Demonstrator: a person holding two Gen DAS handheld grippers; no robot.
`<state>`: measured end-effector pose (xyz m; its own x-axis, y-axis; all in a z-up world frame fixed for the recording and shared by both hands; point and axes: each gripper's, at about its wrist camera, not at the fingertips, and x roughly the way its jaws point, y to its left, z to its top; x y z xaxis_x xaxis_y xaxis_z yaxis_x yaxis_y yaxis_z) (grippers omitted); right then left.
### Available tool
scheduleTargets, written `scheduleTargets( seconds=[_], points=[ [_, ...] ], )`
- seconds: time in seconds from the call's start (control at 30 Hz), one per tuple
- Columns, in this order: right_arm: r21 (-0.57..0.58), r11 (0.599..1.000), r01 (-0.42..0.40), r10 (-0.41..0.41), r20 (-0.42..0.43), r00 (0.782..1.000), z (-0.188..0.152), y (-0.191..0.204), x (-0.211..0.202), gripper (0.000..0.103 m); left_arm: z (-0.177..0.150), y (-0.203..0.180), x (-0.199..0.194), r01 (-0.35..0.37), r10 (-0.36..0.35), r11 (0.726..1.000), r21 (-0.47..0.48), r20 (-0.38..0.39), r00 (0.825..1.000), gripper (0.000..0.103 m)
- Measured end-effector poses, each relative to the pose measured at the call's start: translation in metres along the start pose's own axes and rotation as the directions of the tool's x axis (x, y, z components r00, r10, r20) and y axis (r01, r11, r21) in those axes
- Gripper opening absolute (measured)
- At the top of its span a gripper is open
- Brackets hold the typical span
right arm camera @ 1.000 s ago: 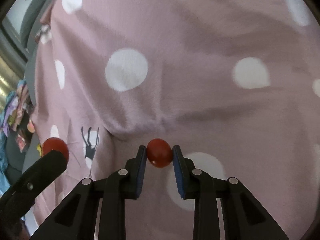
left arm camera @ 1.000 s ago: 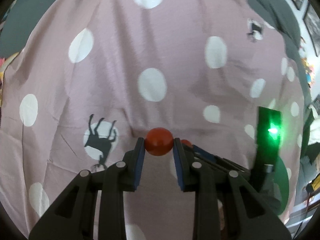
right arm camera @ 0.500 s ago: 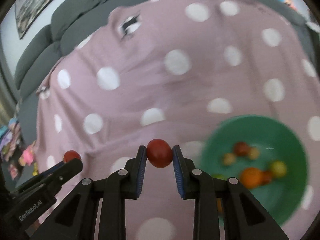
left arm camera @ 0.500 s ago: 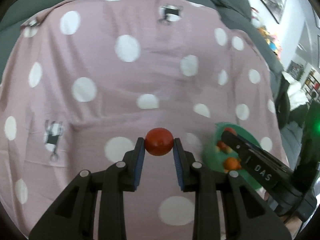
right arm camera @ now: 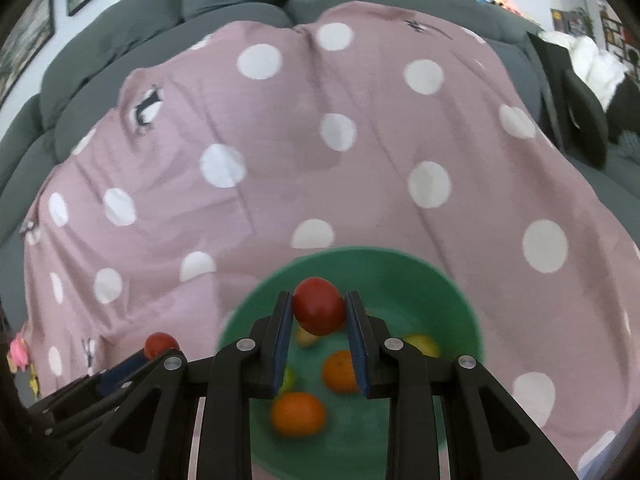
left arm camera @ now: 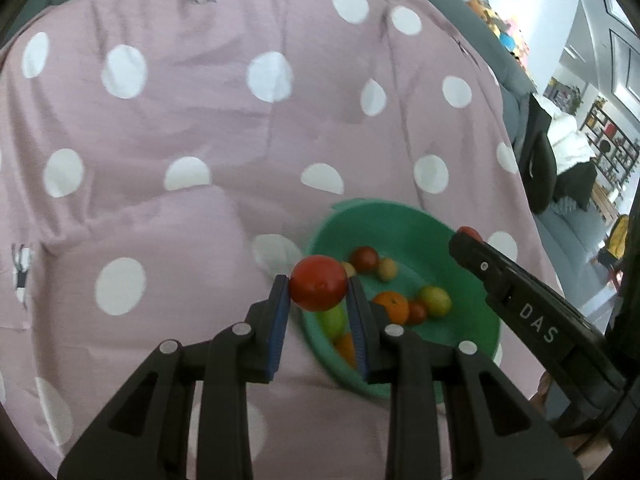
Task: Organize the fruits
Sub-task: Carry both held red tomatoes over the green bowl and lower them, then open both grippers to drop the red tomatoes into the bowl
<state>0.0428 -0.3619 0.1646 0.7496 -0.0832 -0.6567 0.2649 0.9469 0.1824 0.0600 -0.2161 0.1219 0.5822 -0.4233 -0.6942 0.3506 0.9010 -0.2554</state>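
**Two red fruits held at the green bowl**

A pink polka-dot cloth [left arm camera: 192, 128] covers the grey sofa [right arm camera: 120, 52]. The left gripper [left arm camera: 319, 292] has its jaws clamped on a red tomato [left arm camera: 319, 282], held just at the left rim of the green bowl [left arm camera: 404, 228]. That bowl sits toward the cloth's near right edge and holds mixed fruit: an orange [left arm camera: 391, 306], a yellow-green fruit [left arm camera: 435, 301], a green one and small red ones. The right gripper [right arm camera: 319, 312] is clamped on a second red tomato [right arm camera: 319, 305], held above the bowl's inside, over the fruit.
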Motion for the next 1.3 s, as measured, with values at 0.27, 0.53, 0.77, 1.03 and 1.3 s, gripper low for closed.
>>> scheduleTargets(
  seconds=[0.27, 0.53, 0.77, 1.03, 1.3],
  points=[
    [0.06, 0.998, 0.029, -0.026, -0.057, 0.998, -0.005, -0.032, 0.011, 0.029, -0.009, -0.028, 0.034, 0.014, -0.011, 0.999, 0.052, -0.069, 0.998, 0.029],
    [0.076, 0.997, 0.032, -0.024, -0.108, 0.994, -0.008, -0.041, 0.021, 0.029, -0.015, -0.039, 0.053, 0.014, -0.006, 0.997, 0.07, -0.11, 0.994, 0.029],
    [0.059, 0.997, 0.04, -0.032, -0.138, 0.99, -0.01, -0.042, 0.028, 0.029, -0.018, -0.045, 0.058, 0.024, -0.015, 0.997, 0.071, -0.119, 0.993, 0.029],
    [0.048, 0.997, 0.059, -0.051, -0.155, 0.987, -0.011, -0.043, 0.032, 0.029, -0.02, -0.049, 0.06, 0.021, -0.011, 0.997, 0.077, -0.118, 0.993, 0.029],
    [0.049, 0.995, 0.083, -0.076, -0.135, 0.988, -0.008, -0.043, 0.025, 0.034, -0.017, -0.049, 0.052, 0.036, -0.03, 0.997, 0.067, -0.09, 0.995, 0.07]
  ],
)
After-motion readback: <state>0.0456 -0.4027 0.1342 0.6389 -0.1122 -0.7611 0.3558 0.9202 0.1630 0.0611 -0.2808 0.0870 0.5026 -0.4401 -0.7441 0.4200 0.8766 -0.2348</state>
